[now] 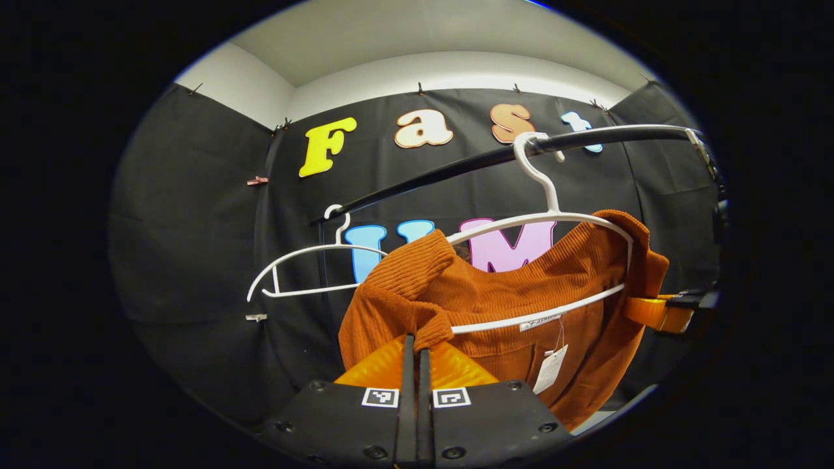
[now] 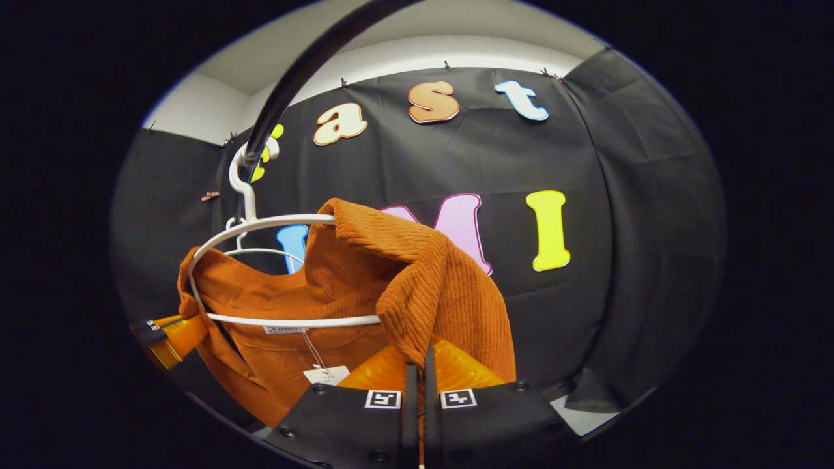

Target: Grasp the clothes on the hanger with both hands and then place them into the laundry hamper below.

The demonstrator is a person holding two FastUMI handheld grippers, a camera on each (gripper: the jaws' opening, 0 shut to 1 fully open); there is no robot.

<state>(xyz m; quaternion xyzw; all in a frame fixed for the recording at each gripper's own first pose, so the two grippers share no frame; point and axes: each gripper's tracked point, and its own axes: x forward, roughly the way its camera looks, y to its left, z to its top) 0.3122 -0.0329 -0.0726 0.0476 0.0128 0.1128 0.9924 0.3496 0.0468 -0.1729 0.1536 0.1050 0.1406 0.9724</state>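
Left gripper view is showing the left gripper (image 1: pixel 417 348) pinching one shoulder of the rust ribbed garment (image 1: pixel 502 293), fingers closed. The right gripper (image 2: pixel 420 355) is clamping the other shoulder. It is hanging across a white hanger (image 1: pixel 554 215) on the black rail (image 1: pixel 495 156); its paper tags (image 1: pixel 550 368) are unreadable.

Rust-orange ribbed garment (image 1: pixel 495 293): lower hem runs out of the left gripper view at 5 o'clock; in the right gripper view its bottom drops behind the gripper body at 6 o'clock.

White hanger (image 1: pixel 554 215): its shoulder ends are buried under the cloth.

Hang tag (image 1: pixel 550 368): print too small to make out.

Left gripper (image 1: pixel 415 345): fingertips covered by a cloth fold.

Right gripper (image 2: pixel 420 355): fingertips under the knit too.

Black rail (image 2: pixel 287 91): leaves the right gripper view at 12 o'clock; far end unseen.
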